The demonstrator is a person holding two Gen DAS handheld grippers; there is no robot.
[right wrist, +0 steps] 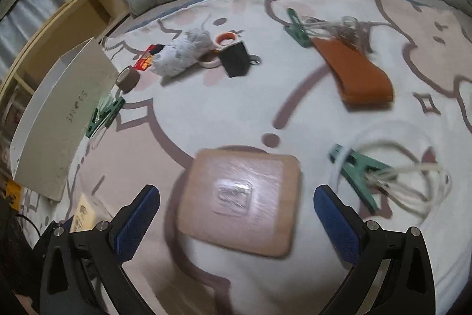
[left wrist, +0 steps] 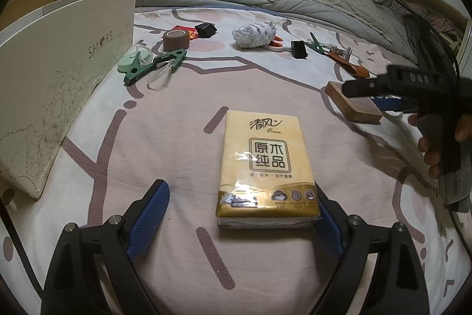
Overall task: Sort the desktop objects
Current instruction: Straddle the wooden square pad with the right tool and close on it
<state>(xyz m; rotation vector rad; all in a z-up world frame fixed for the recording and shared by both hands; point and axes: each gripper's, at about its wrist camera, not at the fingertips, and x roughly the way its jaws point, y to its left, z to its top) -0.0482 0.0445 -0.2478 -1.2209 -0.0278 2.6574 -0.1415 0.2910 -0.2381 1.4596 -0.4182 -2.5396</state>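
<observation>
Tissue pack (left wrist: 267,167) lies between open left tongs (left wrist: 242,214).

Tissue pack (left wrist: 267,167) centre on bedsheet (left wrist: 165,143); shoebox (left wrist: 59,73) left; wooden block (left wrist: 354,105) right.

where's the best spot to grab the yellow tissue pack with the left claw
Probably across its two long sides near the closer end, coming down from above. The tissue pack lies flat on the bedsheet, long axis pointing away, its near end already between the open left claw. That width fits the gap; its soft body should squeeze without slipping.
</observation>
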